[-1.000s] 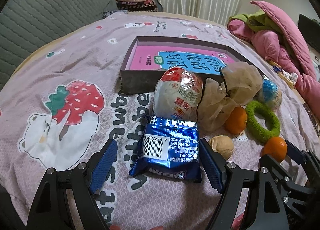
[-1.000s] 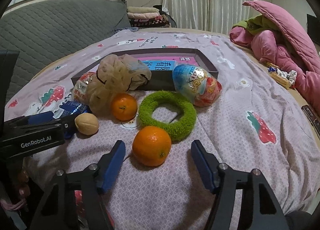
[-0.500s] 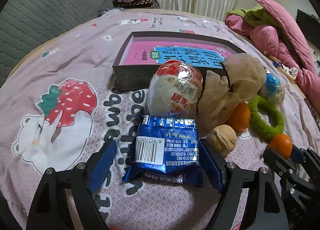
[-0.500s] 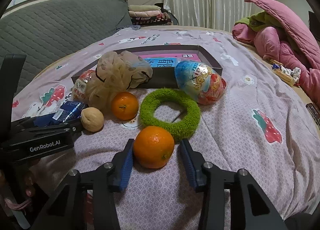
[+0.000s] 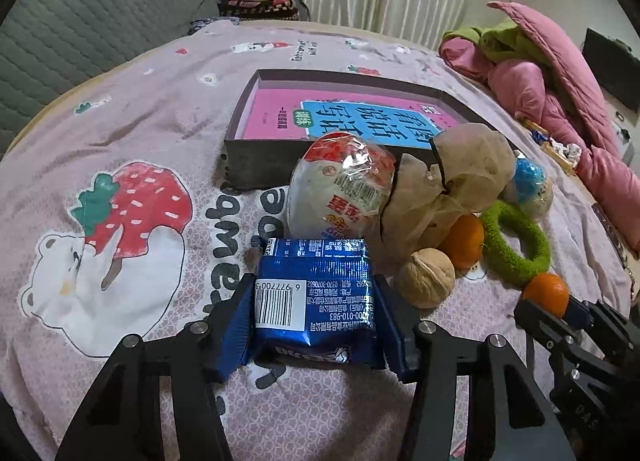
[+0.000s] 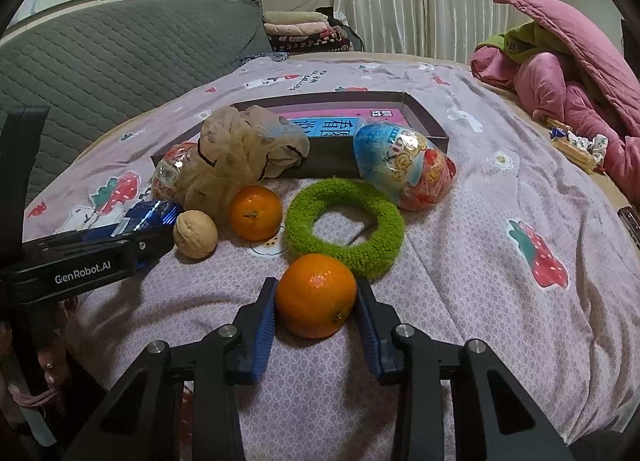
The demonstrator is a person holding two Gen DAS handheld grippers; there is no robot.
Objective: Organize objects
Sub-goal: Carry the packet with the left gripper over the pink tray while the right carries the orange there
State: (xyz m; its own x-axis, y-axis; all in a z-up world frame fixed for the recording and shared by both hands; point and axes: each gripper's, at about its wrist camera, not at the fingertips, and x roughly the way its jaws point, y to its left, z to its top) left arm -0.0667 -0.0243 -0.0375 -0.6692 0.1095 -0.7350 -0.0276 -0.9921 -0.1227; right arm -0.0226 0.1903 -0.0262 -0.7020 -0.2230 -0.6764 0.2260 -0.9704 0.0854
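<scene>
My left gripper (image 5: pixel 314 313) is shut on a blue snack packet (image 5: pixel 316 297) that lies on the bedspread; its blue pads press both sides. My right gripper (image 6: pixel 316 301) is shut on an orange (image 6: pixel 316 295) that rests on the bedspread. A dark shallow box (image 5: pixel 240 165) with a pink book (image 5: pixel 280 113) inside sits behind the pile. In front of it are a red-white wrapped egg (image 5: pixel 340 185), a beige mesh bag (image 5: pixel 452 185), a walnut (image 5: pixel 426 277), a second orange (image 6: pixel 255 213), a green fuzzy ring (image 6: pixel 344 227) and a blue-red wrapped egg (image 6: pixel 404 169).
The bed has a lilac strawberry-print cover (image 6: pixel 520 261). A grey quilted headboard (image 6: pixel 100 57) stands at the left. Pink and green bedding (image 6: pixel 560 61) is heaped at the right, with small items (image 6: pixel 576 145) beside it. Folded cloths (image 6: pixel 304 31) lie at the back.
Both grippers have closed: the left onto the blue packet, the right onto the orange. Both also moved slightly forward.
</scene>
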